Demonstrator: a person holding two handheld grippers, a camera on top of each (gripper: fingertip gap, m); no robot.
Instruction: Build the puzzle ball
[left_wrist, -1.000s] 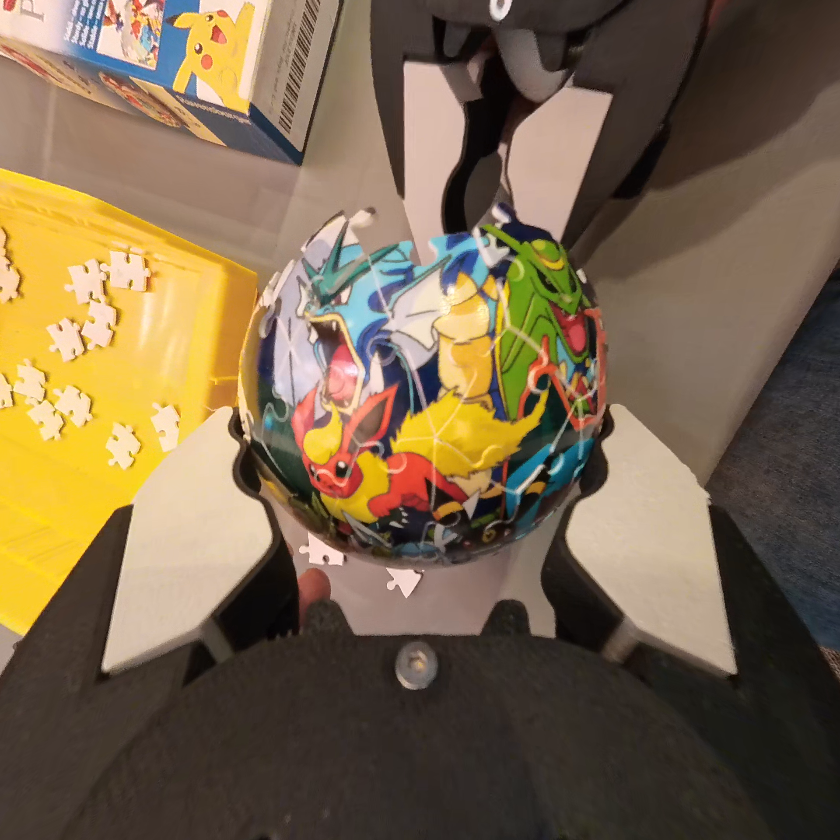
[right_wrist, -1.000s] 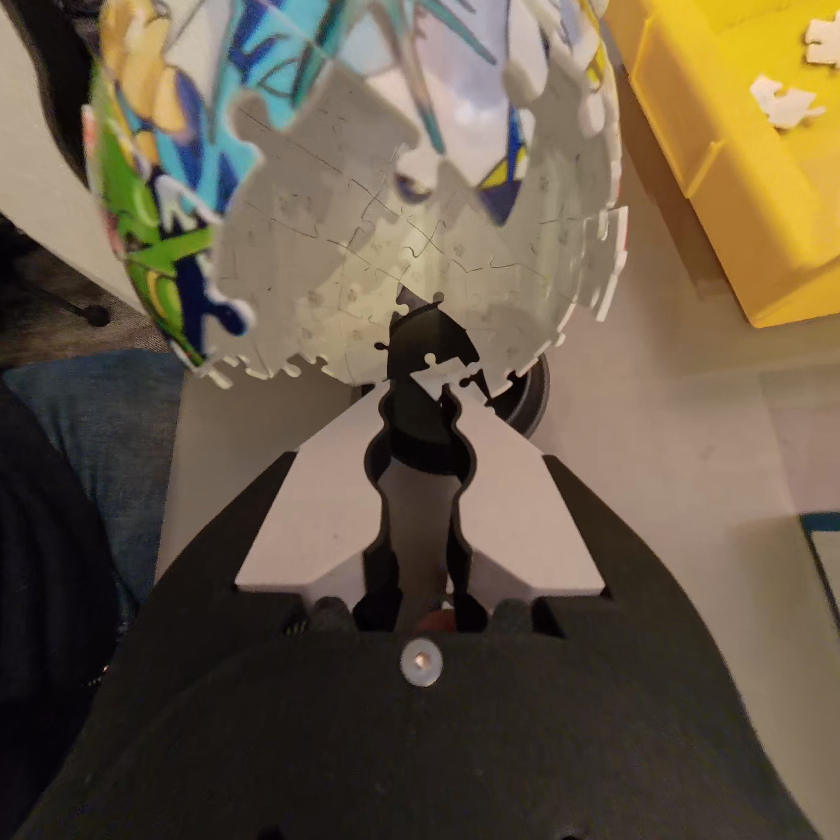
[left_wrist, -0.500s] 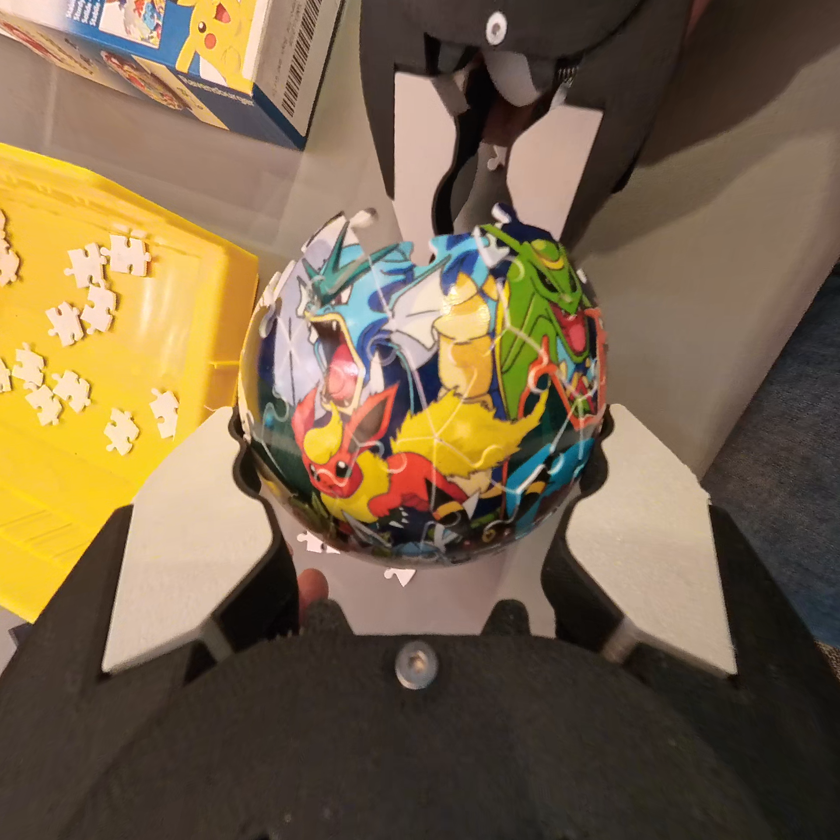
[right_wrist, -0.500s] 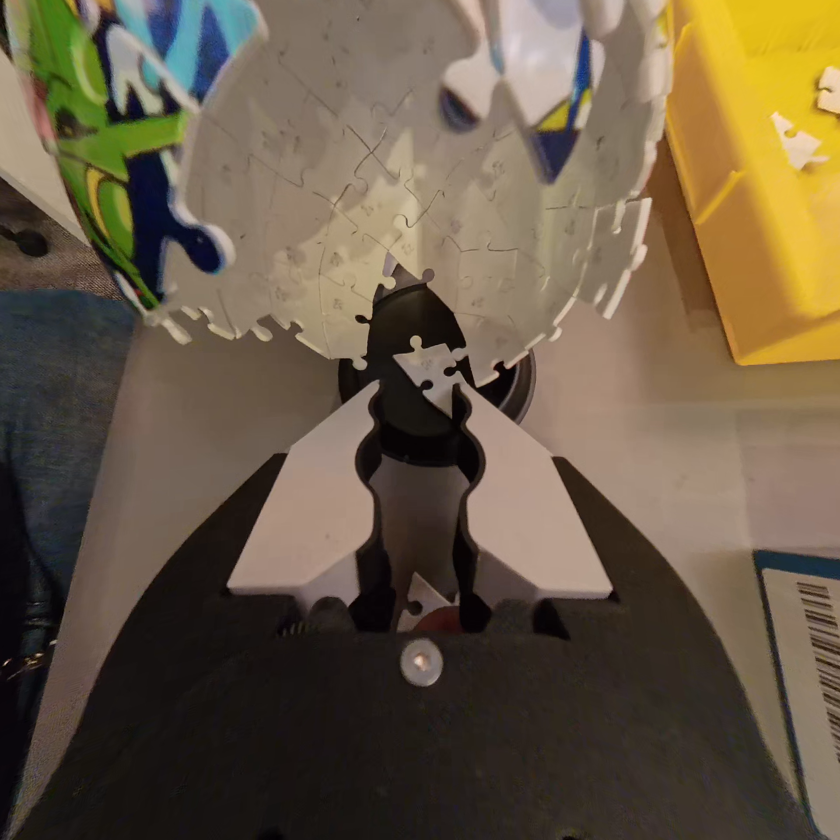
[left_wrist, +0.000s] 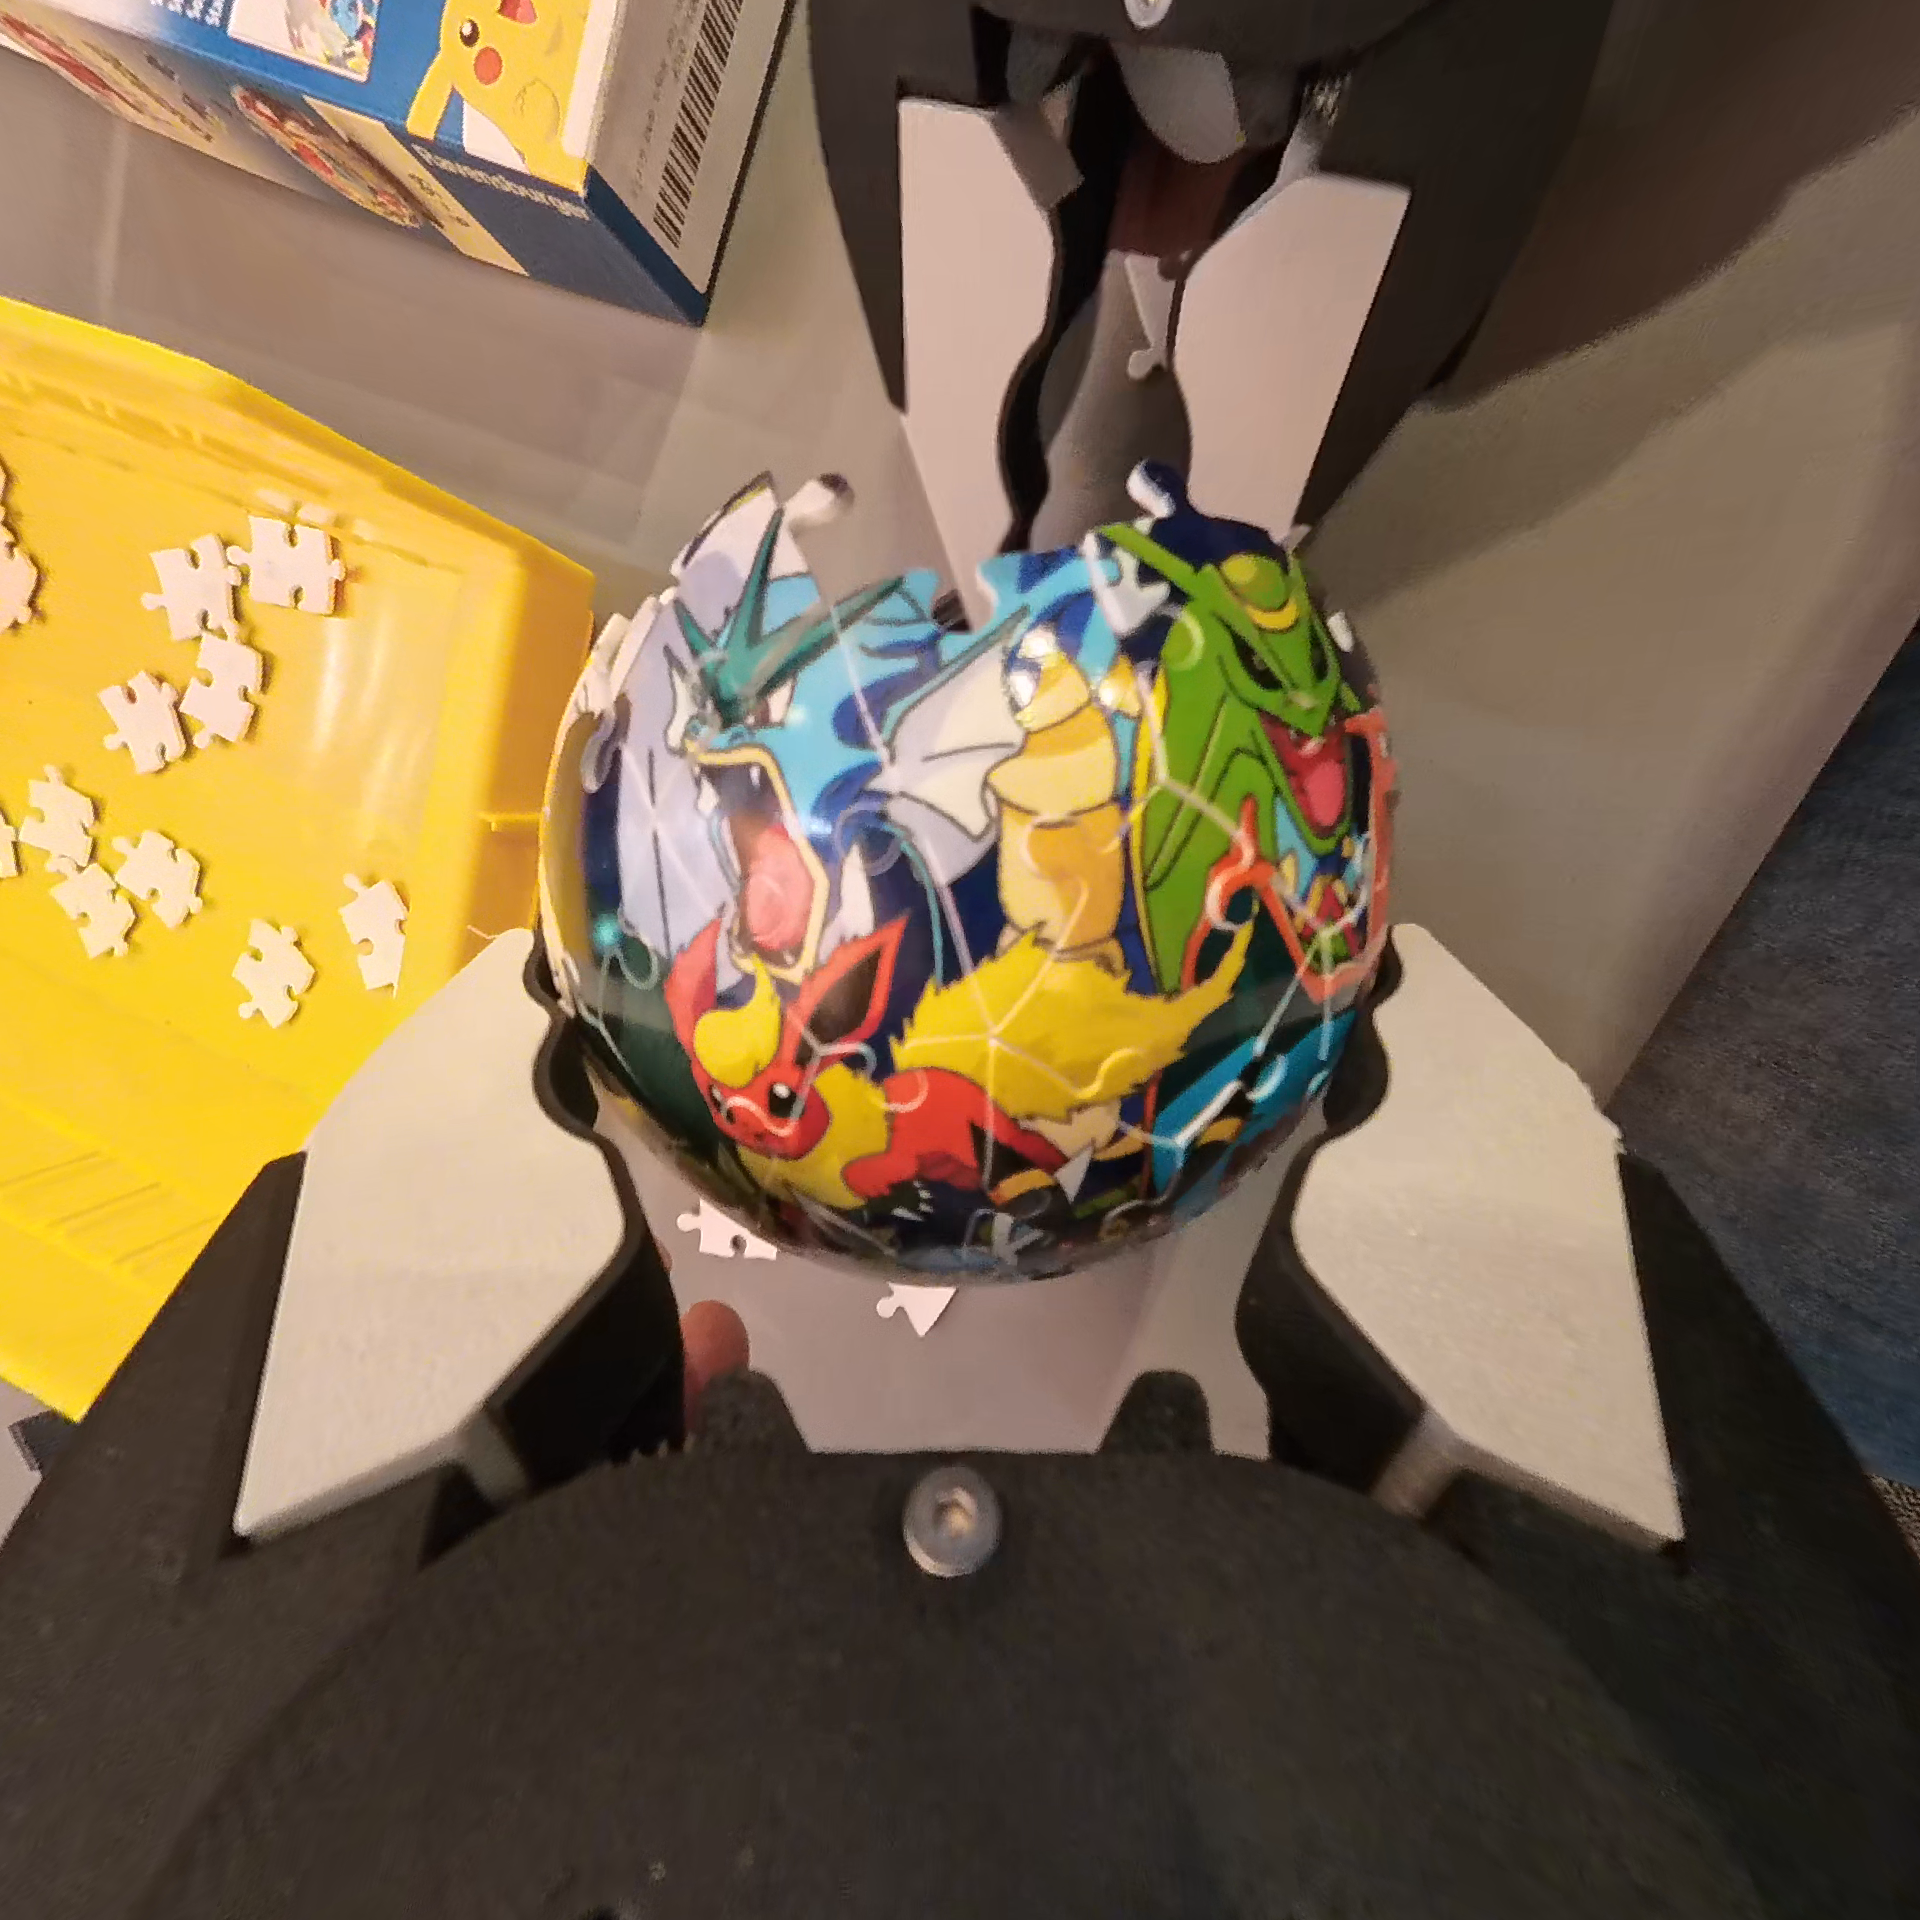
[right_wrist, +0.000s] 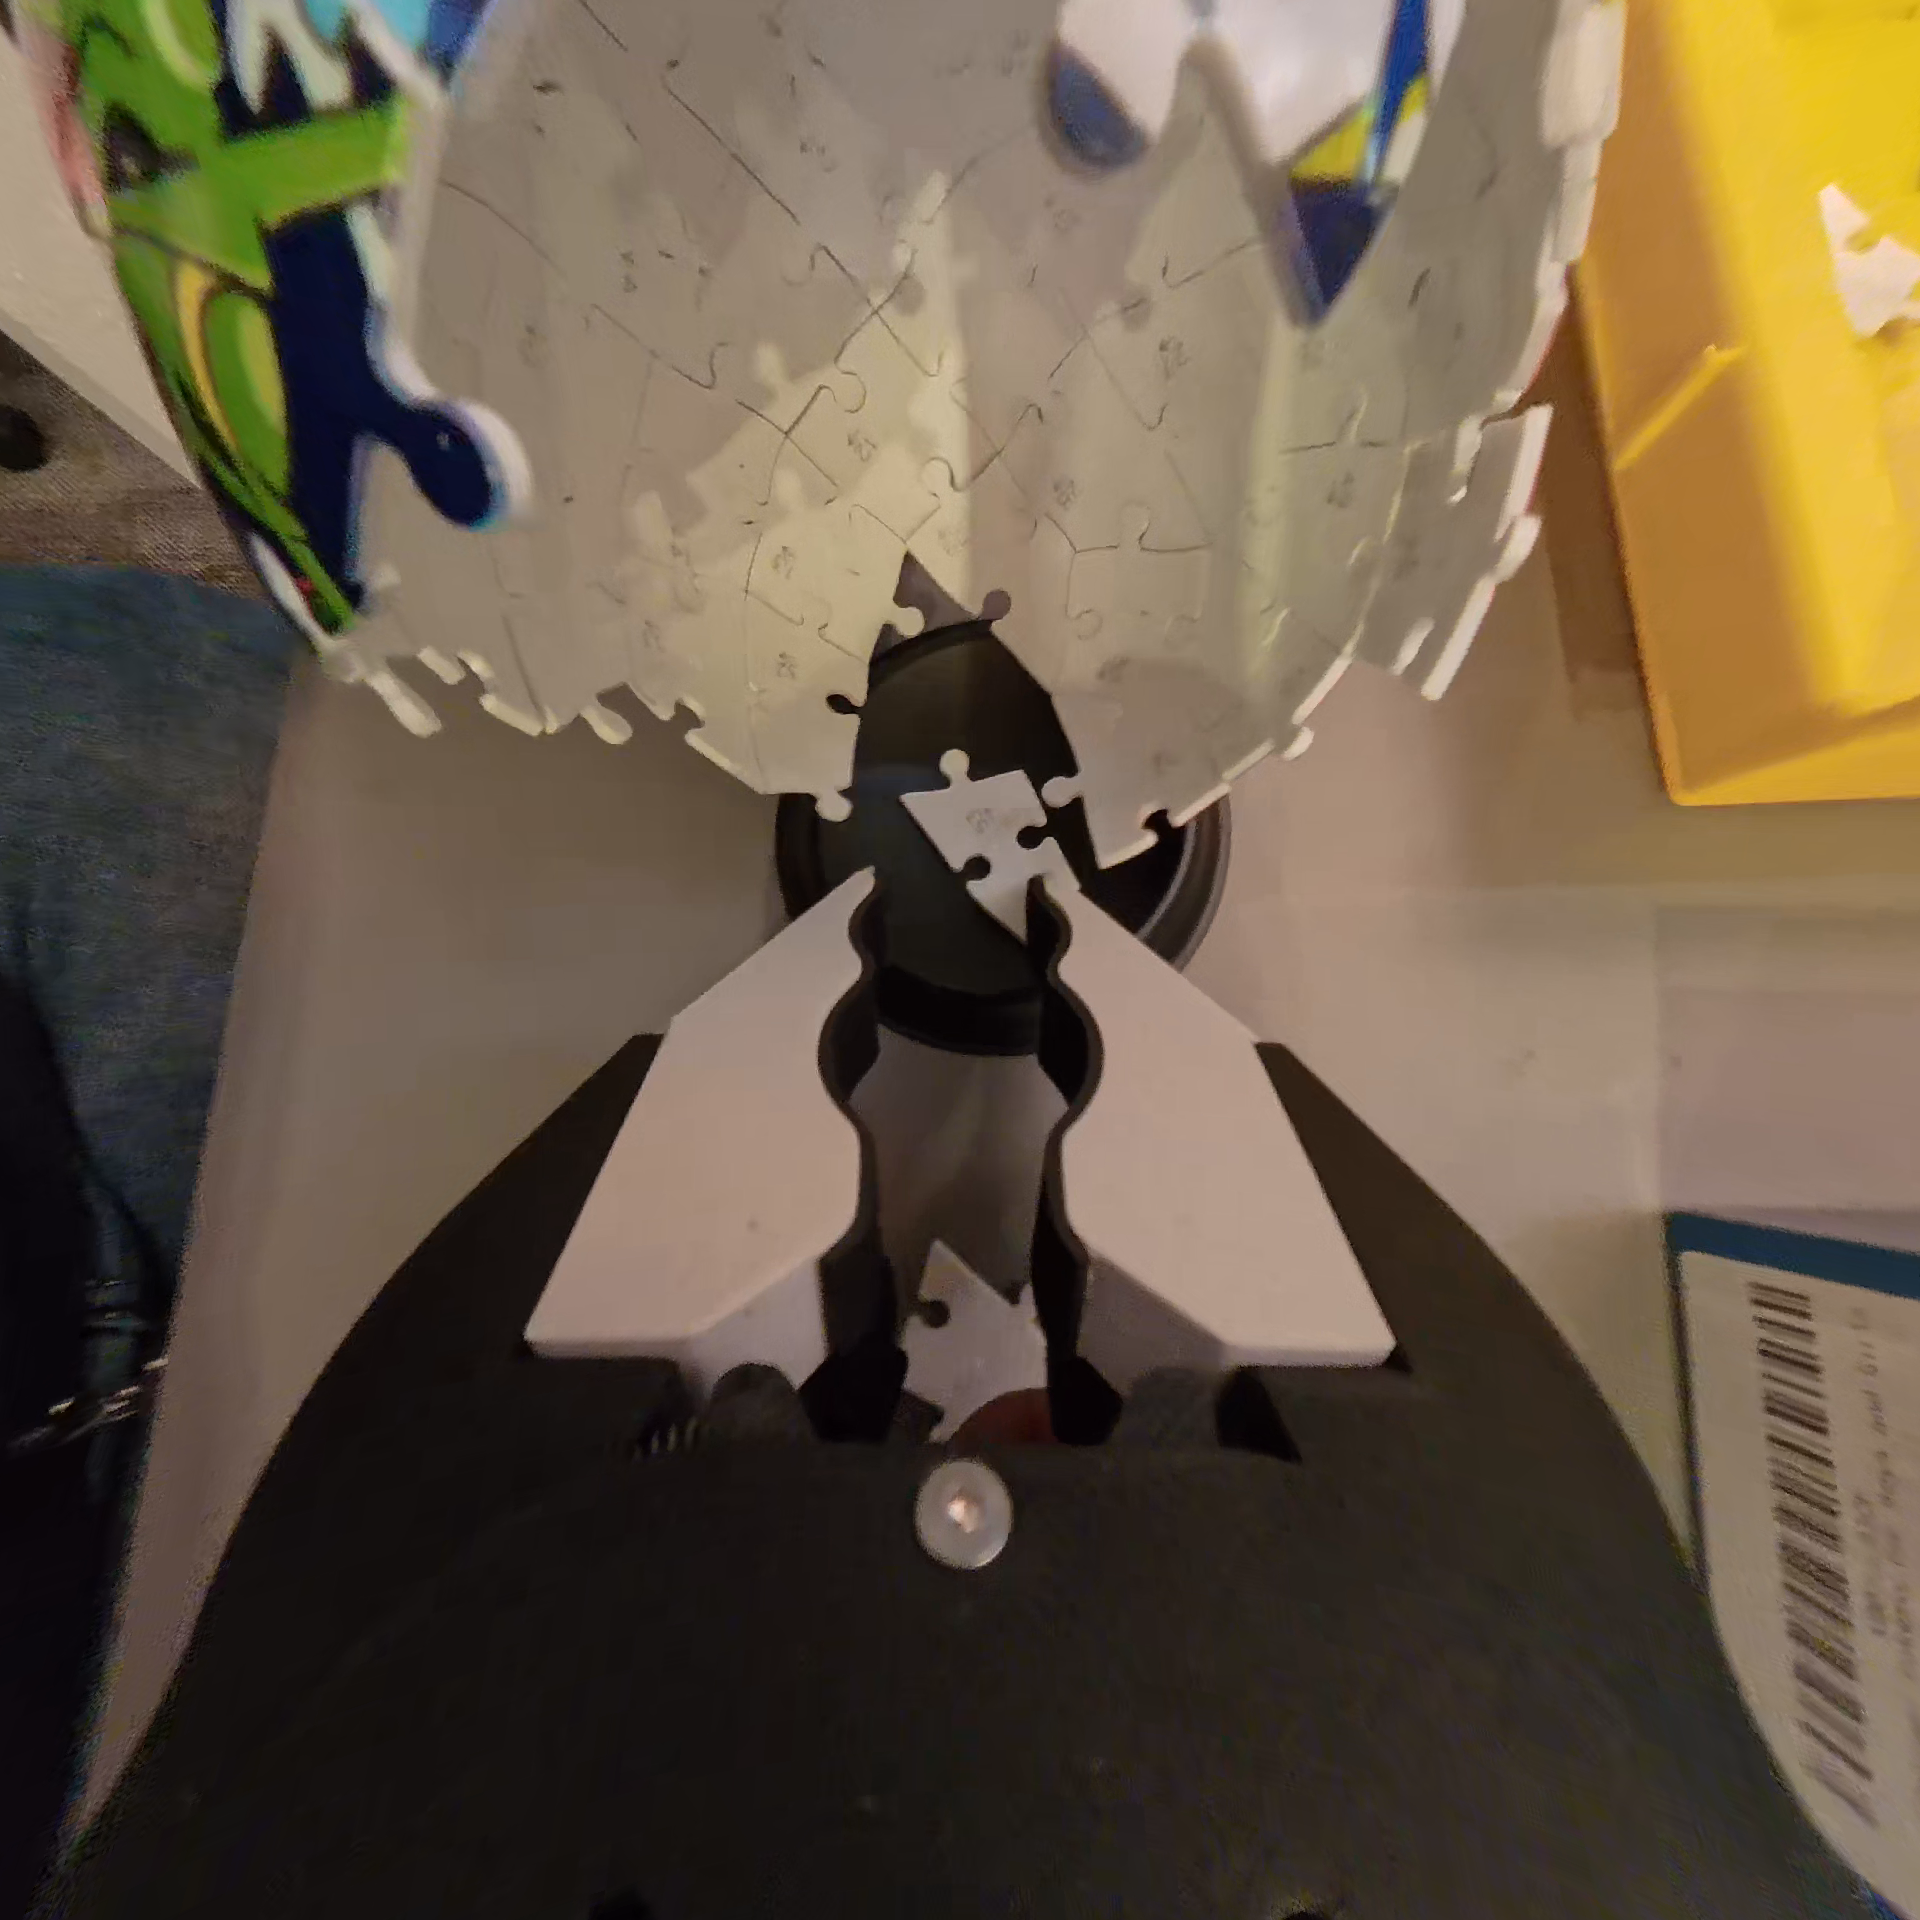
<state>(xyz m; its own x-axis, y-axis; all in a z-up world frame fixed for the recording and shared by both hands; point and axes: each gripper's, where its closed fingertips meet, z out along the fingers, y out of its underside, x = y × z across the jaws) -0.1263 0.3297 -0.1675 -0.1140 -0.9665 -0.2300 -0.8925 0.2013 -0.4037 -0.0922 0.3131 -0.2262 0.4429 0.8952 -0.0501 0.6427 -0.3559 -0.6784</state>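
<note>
Here, the left gripper (left_wrist: 966, 997) clamps the partly built puzzle ball (left_wrist: 966, 883) between its two pale fingers, one pressed against each side, lifting it clear of the table so its unfinished side faces the other tool. The printed outside shows bright cartoon creatures; from the right wrist view the plain white inside (right_wrist: 935, 364) of the hollow shell shows through a large jagged opening. The right gripper (right_wrist: 951, 883) is nearly closed, pinching a small white puzzle piece (right_wrist: 982, 821) at its fingertips, just below the shell's ragged edge, likely lined up for pressing into a gap. A second loose piece (right_wrist: 977, 1330) sits deep between its fingers, near the base. Beneath the ball stands a dark round stand (right_wrist: 997, 935), probably its resting cup. The surface is a pale grey table (left_wrist: 1558, 623). A yellow tray (left_wrist: 312, 1039) holds scattered spare pieces, white side up, and the blue puzzle box (left_wrist: 468, 125) lies beyond it. Blue fabric (left_wrist: 1818, 1039) shows past the table edge.
</note>
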